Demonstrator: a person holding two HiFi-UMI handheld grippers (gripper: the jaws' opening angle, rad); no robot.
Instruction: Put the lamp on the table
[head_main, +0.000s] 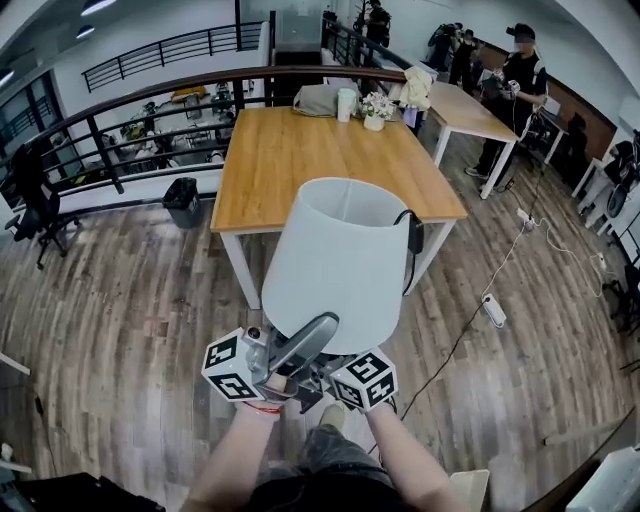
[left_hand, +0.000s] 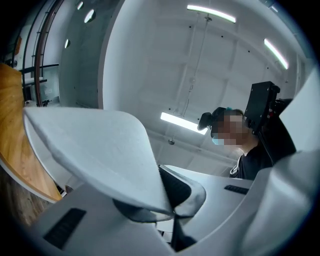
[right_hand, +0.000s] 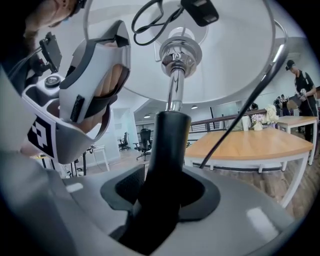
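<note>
Table (head_main: 300, 170): vase (head_main: 374, 123) w/ flowers (head_main: 377, 103), cup (head_main: 346, 105); lamp (head_main: 340, 260) aloft.

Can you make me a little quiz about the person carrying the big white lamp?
1. True or false: the lamp already stands on the wooden table.
2. Pick one: what is the right gripper clamped on? A the lamp's black stem. B a flower pot. C nothing.
3. Fill the gap: the left gripper pinches the edge of the lamp's white ____.

Key: 1 false, the lamp is carried in the air in front of the table. 2 A. 3 shade.
</note>
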